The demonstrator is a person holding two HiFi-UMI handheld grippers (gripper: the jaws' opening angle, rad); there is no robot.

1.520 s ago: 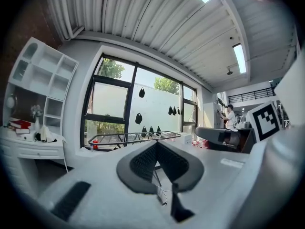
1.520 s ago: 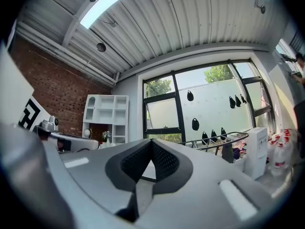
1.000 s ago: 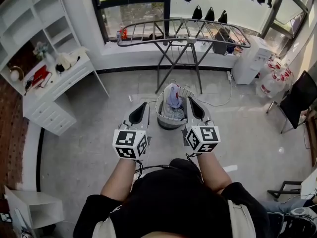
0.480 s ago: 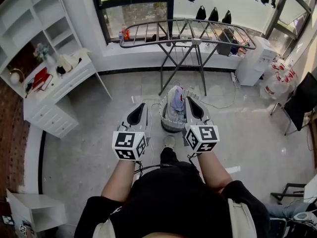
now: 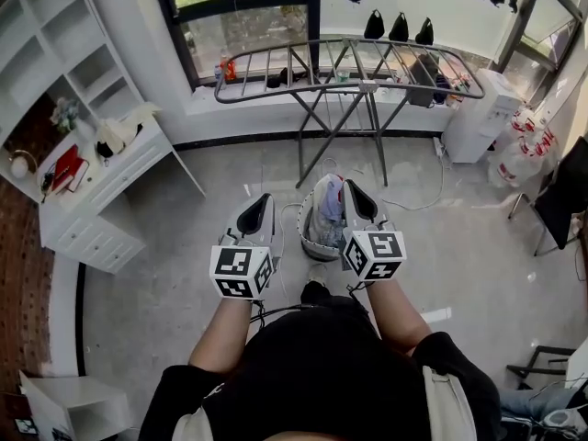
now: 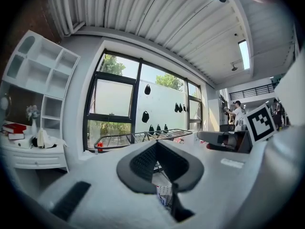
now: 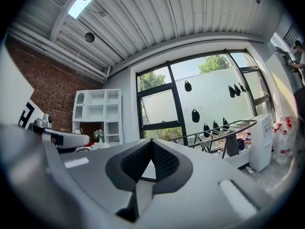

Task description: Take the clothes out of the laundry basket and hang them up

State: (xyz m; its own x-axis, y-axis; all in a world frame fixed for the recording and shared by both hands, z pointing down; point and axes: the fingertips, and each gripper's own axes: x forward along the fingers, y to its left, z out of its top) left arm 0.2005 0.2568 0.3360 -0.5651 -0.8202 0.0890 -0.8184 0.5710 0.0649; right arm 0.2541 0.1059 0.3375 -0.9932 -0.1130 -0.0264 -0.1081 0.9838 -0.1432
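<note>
Grey tiled floor (image 5: 165,246) fills the middle of the head view, and on it, at frame centre, stands the round white mesh laundry basket (image 5: 301,232). It is heaped with pale blue and white clothes (image 5: 327,202) that rise above its rim. My left gripper (image 5: 265,200) lies just left of the basket in the picture, clear of it. My right gripper (image 5: 355,187) overlaps the basket's right edge in the frame, and I cannot tell whether it touches. Both point level toward the window wall. In the left gripper view the left gripper (image 6: 156,144) has its black ribbed pads brought together at the tips with nothing between them. A small part of the basket (image 6: 163,192) shows low in the gap behind them. In the right gripper view the right gripper (image 7: 150,142) is likewise closed tip to tip and empty. The grey metal folding drying rack (image 5: 349,62) stands above the basket in the frame, before the dark-framed window (image 5: 243,26), and no garment can be made out on its rails. A white shelf and drawer unit (image 5: 101,177) occupies the upper left, and a white floor-standing appliance (image 5: 473,113) the upper right.
</note>
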